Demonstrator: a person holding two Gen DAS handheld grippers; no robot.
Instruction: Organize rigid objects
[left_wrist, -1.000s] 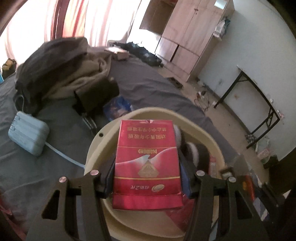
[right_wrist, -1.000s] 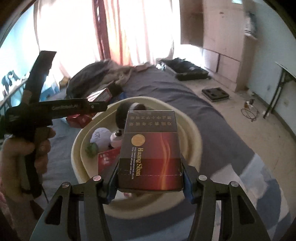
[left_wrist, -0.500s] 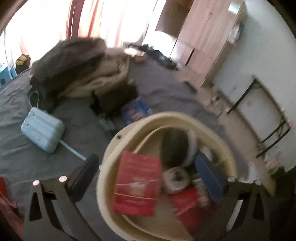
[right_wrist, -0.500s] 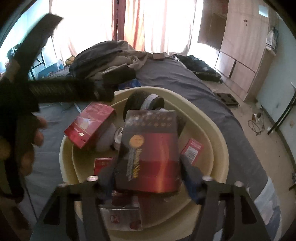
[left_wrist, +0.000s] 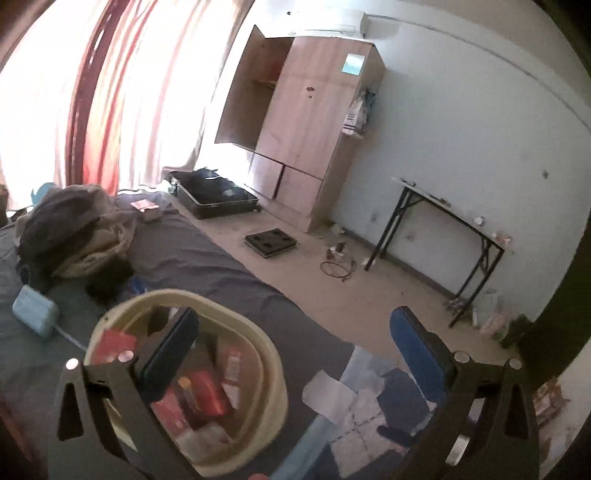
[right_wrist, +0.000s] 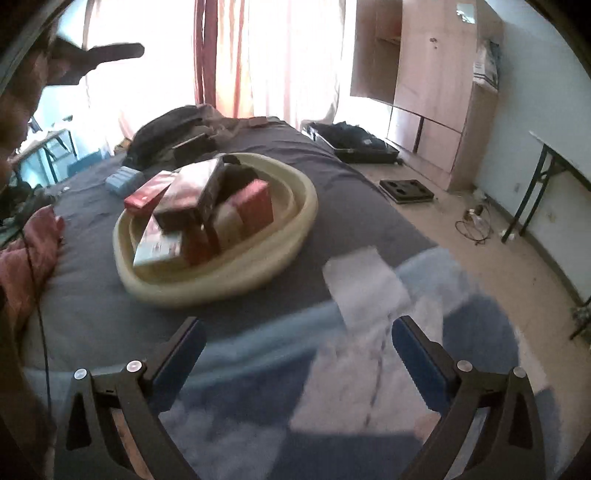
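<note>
- Soft grey bedsheet (right_wrist: 351, 192) lies smooth under the round cream plastic basin (right_wrist: 295, 236).
- Glossy rectangular cartons (right_wrist: 192, 195) sit stacked inside the basin.
- Left gripper (left_wrist: 295, 347): jaws wide, empty.
- Right gripper (right_wrist: 297, 345): jaws opening, nothing between.

Basin (right_wrist: 295, 236): cream, on the grey bed (right_wrist: 354, 192), heaped with boxes (right_wrist: 199, 192).
Right gripper (right_wrist: 297, 341): jaws opening, nothing between, over a blue-white cover (right_wrist: 369, 369).
</note>
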